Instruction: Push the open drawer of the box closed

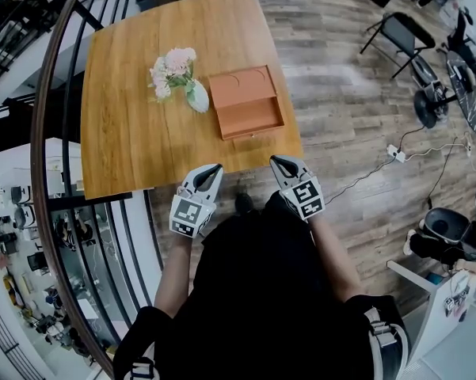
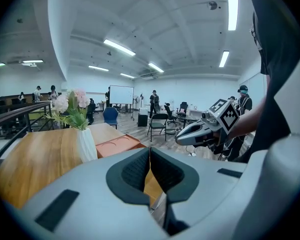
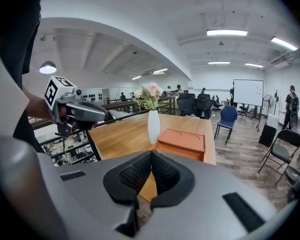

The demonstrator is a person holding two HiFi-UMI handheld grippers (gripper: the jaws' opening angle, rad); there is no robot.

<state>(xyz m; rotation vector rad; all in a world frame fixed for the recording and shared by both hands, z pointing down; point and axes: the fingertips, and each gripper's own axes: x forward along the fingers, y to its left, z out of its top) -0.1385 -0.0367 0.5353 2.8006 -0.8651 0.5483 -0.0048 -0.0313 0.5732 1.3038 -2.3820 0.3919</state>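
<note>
Both clenched on nothing, the grey left hand-held gripper (image 1: 210,171) and grey right hand-held gripper (image 1: 280,163) hover at the near edge of a square wooden table (image 1: 127,133). Ahead, between them, lies a flat terracotta box (image 1: 241,93), its drawer (image 1: 252,135) protruding slightly toward them. A white vase of pink flowers (image 1: 196,97) stands just beside it, ahead of the left hand-held gripper.

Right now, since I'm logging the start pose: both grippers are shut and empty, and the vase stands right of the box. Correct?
Not quite. The vase stands left of the box, not right of it, as the head view shows. The rest holds: the left gripper and the right gripper are both shut and empty.
</note>
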